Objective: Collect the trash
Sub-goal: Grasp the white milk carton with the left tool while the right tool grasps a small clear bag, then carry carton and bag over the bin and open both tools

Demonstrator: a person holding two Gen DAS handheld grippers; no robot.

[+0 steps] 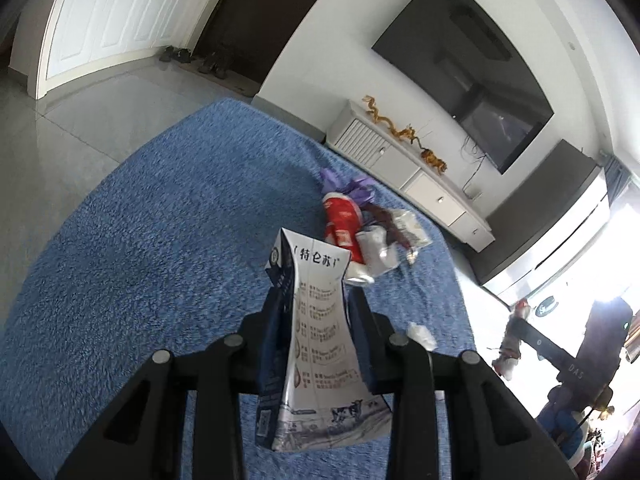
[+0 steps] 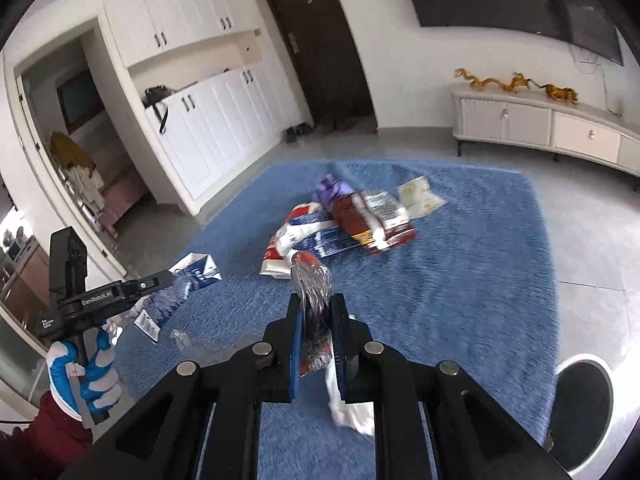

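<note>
While both grippers tilt down over the blue rug (image 1: 140, 220), we see each one clamped on a piece of trash. The left gripper (image 1: 312, 304) pinches a flattened milk carton (image 1: 316, 336) between its pads; the carton stands upright in the jaws, its top flap above the fingertips and its base hanging below them, clear of the rug. In the right wrist view that same gripper shows at the left edge, held by a gloved hand (image 2: 90, 372) with a dark red sleeve below it, the carton sticking out toward the pile.

The right gripper (image 2: 318, 320) is nearly closed on a crumpled clear wrapper (image 2: 312, 280) with red and white bits; a white tail of it droops below the jaws.

The rest of the trash sits in a pile (image 2: 348, 220) near the middle of the rug, ahead of both grippers and apart from them: a red packet, a purple bag, foil and paper wrappers. A small white scrap (image 1: 420, 334) lies just right of the left gripper.

Around the pile the rug is bare. Its far edge runs near a low white cabinet (image 2: 540, 124); grey floor borders the other sides. A round dark bin (image 2: 584, 396) stands at the rug's near right corner.
</note>
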